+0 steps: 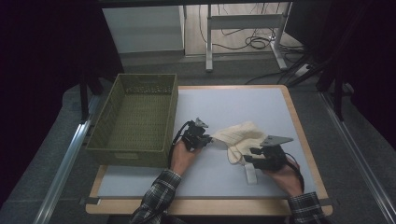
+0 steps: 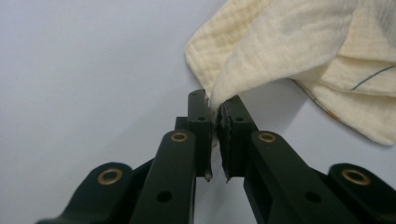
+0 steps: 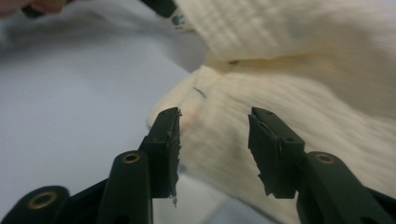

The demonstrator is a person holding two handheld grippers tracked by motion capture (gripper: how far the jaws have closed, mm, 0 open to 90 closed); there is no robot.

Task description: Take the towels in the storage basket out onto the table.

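Observation:
A cream knitted cloth [image 1: 240, 137] lies bunched on the white table top [image 1: 243, 105], between my two grippers. My left gripper [image 1: 208, 138] is shut on the cloth's left corner [image 2: 219, 95], which is pinched between its pads. My right gripper [image 1: 243, 156] sits at the cloth's near right side with its jaws apart. In the right gripper view the right gripper [image 3: 214, 135] stands just short of a fold of the cloth [image 3: 280, 88], and nothing lies between its pads.
An olive green perforated basket [image 1: 135, 119] stands at the left of the table, beside my left hand. A small white block [image 1: 251, 174] stands near the front edge under my right gripper. Table legs and cables lie beyond the far edge.

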